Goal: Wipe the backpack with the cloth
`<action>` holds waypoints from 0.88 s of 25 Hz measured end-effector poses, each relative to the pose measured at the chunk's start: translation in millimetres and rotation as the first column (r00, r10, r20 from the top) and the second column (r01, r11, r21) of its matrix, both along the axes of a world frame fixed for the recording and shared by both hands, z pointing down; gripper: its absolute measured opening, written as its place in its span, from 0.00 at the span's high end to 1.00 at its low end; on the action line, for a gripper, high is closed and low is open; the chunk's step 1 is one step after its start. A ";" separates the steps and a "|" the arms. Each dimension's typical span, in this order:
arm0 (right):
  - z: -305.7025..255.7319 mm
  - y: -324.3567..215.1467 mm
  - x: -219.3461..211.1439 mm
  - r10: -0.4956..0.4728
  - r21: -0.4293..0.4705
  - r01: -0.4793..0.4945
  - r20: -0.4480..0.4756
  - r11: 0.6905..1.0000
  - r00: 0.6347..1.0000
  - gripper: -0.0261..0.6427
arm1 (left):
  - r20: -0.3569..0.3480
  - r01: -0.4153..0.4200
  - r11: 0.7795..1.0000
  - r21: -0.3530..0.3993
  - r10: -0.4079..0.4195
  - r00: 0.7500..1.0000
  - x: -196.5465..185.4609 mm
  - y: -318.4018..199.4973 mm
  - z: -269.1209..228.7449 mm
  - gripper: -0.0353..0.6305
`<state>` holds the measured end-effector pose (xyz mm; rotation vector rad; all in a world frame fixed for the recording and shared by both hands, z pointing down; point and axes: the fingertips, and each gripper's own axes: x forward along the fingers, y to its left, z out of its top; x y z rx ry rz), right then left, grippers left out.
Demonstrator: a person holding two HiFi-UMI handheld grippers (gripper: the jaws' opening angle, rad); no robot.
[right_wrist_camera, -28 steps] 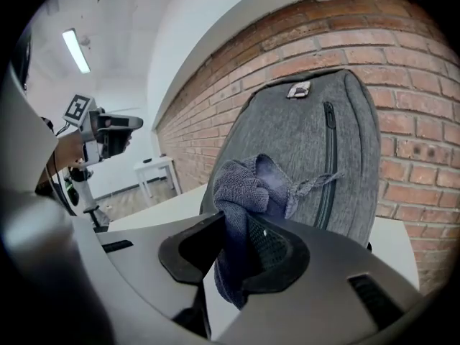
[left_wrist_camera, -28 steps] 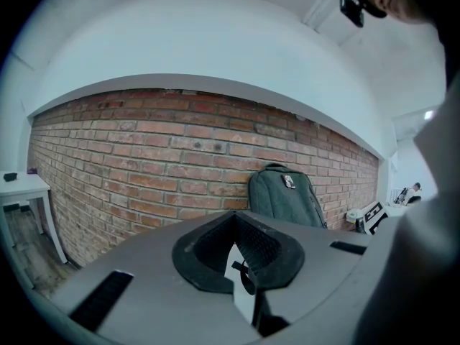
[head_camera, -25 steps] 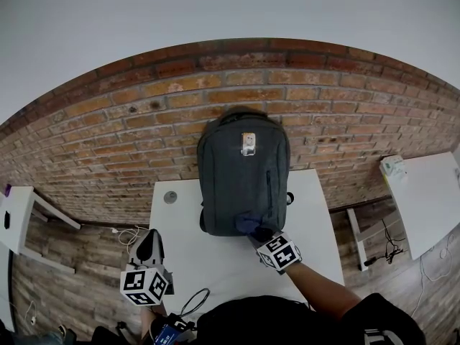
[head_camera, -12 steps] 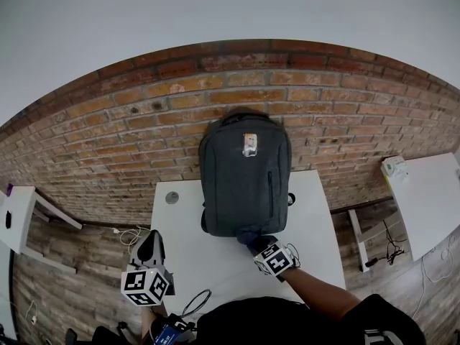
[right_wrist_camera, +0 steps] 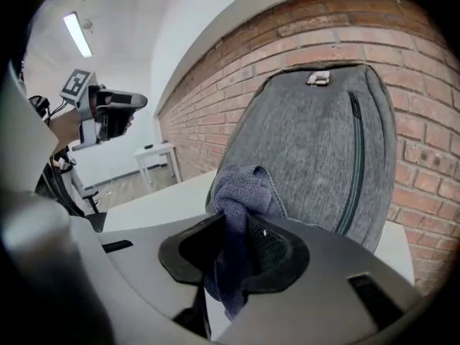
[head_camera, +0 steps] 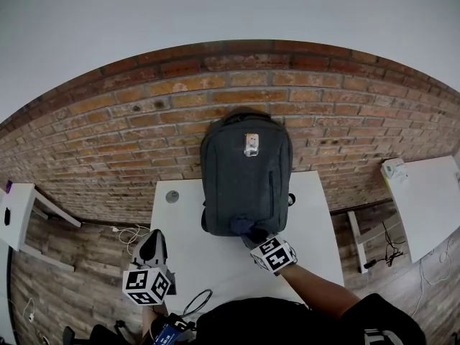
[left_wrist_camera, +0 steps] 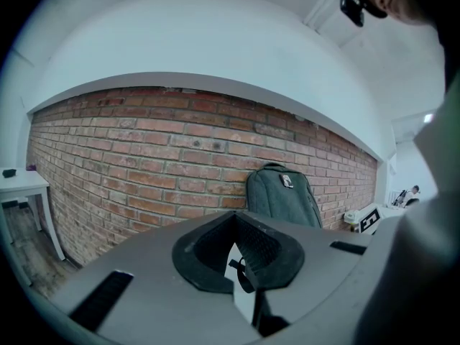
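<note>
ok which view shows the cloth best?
Right gripper view: the cloth is large and sharp, pinched in the right claw, bunched by the backpack. Head view shows it only as a small dark lump at the backpack's base. Left gripper view shows the distant backpack, no cloth discernible.

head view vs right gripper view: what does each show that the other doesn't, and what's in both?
Head view only: the full outline of the white table, the round hole in its top, and a second white table off to the right.
Right gripper view only: the right gripper seen close up, jaws shut on the blue-grey cloth, plus a ceiling light strip.
Both: the grey backpack upright against the brick wall, the cloth at its lower front, and the left gripper.
</note>
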<state>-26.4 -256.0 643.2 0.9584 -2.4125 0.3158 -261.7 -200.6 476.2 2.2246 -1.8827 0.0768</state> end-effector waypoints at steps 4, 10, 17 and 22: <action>-35.4 -21.8 -7.5 0.001 0.070 -0.004 0.041 0.998 0.999 0.83 | -0.005 0.007 1.000 -0.001 -0.007 1.000 -2.4 1.4 1.3 0.96; -91.9 -63.6 -16.2 0.024 0.181 -0.039 0.087 0.983 0.996 0.83 | -0.016 0.015 1.000 -0.004 -0.015 1.000 -7.5 5.7 4.9 0.96; -145.1 -114.3 -19.8 0.052 0.240 -0.080 0.121 0.968 0.991 0.83 | -0.017 0.037 0.999 -0.011 -0.038 0.999 -18.1 9.9 7.9 0.96; -170.7 -143.5 -17.3 0.072 0.273 -0.103 0.122 0.956 0.990 0.83 | -0.011 0.039 0.999 -0.011 -0.039 0.999 -19.3 9.6 6.0 0.96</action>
